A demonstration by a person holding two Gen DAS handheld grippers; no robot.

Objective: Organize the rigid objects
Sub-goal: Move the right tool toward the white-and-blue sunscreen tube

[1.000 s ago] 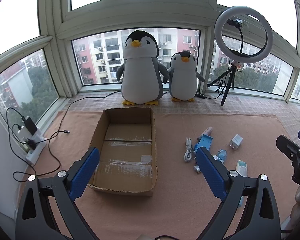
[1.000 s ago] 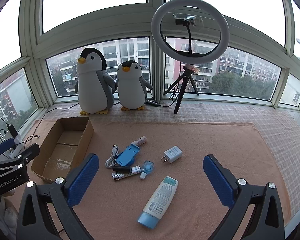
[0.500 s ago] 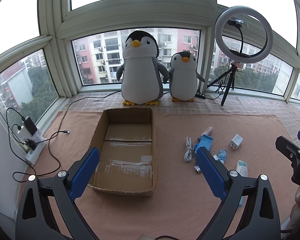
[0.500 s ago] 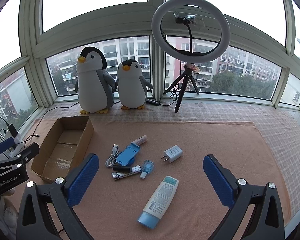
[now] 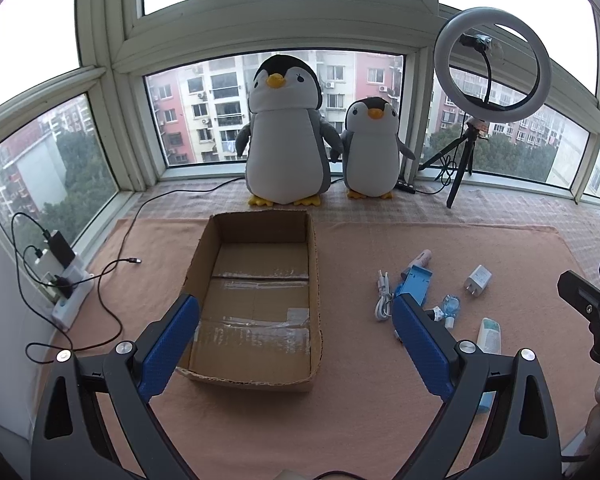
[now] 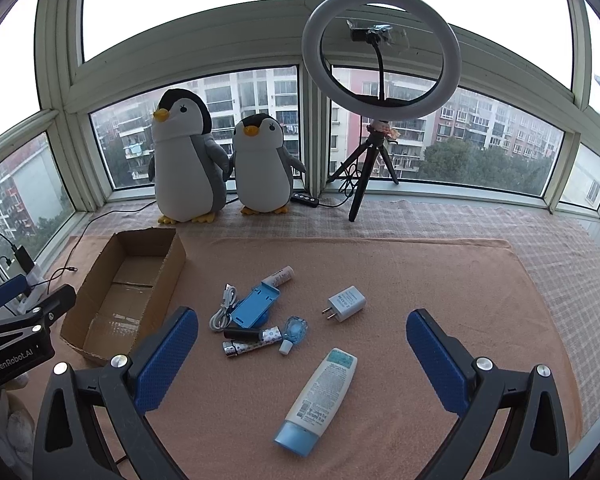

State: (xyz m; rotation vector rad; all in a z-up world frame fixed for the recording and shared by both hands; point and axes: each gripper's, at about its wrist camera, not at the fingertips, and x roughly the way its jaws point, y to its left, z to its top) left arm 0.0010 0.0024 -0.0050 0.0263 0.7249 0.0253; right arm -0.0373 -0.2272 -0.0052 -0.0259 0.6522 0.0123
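An open cardboard box (image 5: 256, 292) lies with nothing inside, straight ahead of my left gripper (image 5: 295, 302), which is open and holds nothing. To the box's right, small items are scattered on the peach mat (image 6: 420, 272): a blue holder (image 6: 256, 306), a white cable (image 6: 222, 312), a pink-white tube (image 6: 278, 276), a white charger plug (image 6: 346, 303), a small blue bottle (image 6: 294, 330), two dark lipstick-like tubes (image 6: 246, 340) and a white lotion tube with a blue cap (image 6: 320, 396). My right gripper (image 6: 302, 316) hangs open above these items, touching none.
Two plush penguins (image 5: 284, 140) stand at the window behind the box. A ring light on a tripod (image 6: 380, 120) stands at the back right. A power strip with chargers and trailing black cables (image 5: 60, 280) lies left of the mat.
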